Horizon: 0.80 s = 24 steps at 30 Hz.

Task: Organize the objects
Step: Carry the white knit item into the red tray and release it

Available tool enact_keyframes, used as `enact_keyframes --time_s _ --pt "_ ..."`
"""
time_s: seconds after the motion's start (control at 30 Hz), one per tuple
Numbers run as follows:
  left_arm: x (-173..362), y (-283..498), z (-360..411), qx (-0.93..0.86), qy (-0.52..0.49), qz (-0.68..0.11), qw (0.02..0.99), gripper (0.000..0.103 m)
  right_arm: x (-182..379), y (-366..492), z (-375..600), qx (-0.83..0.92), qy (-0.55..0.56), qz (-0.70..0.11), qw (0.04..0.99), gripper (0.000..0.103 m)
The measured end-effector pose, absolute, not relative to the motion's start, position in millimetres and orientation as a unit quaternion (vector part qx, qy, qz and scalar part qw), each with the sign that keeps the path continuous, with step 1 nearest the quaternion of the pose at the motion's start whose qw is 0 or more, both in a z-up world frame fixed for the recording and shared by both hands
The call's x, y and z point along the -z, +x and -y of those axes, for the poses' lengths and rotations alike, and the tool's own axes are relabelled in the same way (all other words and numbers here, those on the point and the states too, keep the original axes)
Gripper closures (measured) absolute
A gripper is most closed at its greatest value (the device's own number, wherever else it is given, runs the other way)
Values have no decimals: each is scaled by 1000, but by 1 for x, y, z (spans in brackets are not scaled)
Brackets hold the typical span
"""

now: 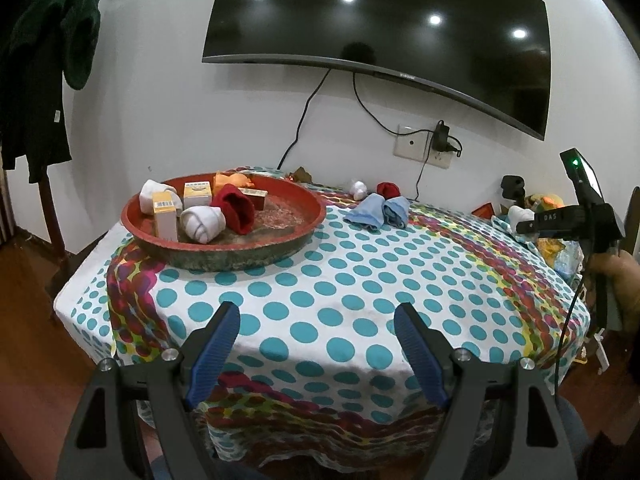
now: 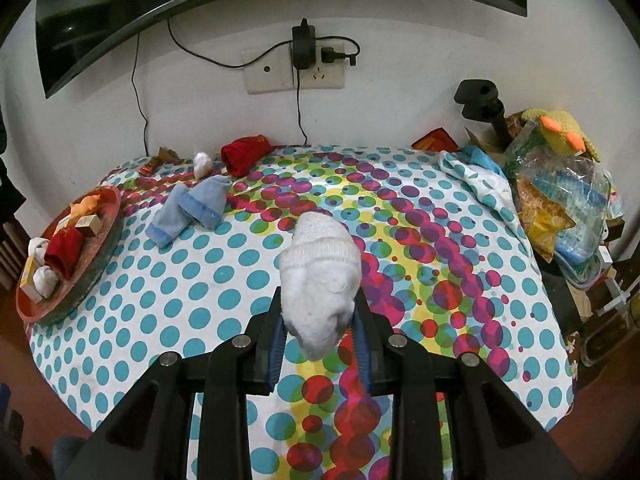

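My right gripper [image 2: 318, 316] is shut on a rolled white sock [image 2: 320, 276] and holds it above the dotted tablecloth; it also shows in the left wrist view [image 1: 520, 214] at the far right. My left gripper [image 1: 316, 314] is open and empty over the table's near edge. A red round tray [image 1: 280, 226] at the back left holds white socks, a red sock [image 1: 234, 208], small boxes and an orange item. The tray also shows in the right wrist view [image 2: 108, 216]. Blue socks [image 2: 192, 210], a red sock [image 2: 244, 154] and a small white sock [image 2: 202, 164] lie on the table.
A wall TV [image 1: 380, 20] hangs above the table, with a socket and charger [image 2: 304, 48] below it. A pile of bags, cloth and a yellow knitted toy [image 2: 560, 132] fills the right edge. A black stand [image 2: 480, 100] rises there. Dark clothes [image 1: 44, 60] hang at the left.
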<state>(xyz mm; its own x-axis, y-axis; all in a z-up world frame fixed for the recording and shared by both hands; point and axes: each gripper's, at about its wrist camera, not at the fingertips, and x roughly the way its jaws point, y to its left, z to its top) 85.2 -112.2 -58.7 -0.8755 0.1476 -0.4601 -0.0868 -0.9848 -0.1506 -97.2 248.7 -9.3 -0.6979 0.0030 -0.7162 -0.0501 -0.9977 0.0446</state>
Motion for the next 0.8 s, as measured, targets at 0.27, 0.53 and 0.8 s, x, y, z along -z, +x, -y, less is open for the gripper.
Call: enact_keyframes --time_s 0.27,0.53,0.8 --pt "59 86 111 -967 -239 60 60 21 9 -97 -248 -921 -389 -28 13 76" --pt "58 85 113 -968 -238 60 59 21 13 -107 -234 -920 -392 -15 9 76" --pt "60 80 123 -964 -251 71 50 21 10 -131 -187 -919 -393 5 -19 76"
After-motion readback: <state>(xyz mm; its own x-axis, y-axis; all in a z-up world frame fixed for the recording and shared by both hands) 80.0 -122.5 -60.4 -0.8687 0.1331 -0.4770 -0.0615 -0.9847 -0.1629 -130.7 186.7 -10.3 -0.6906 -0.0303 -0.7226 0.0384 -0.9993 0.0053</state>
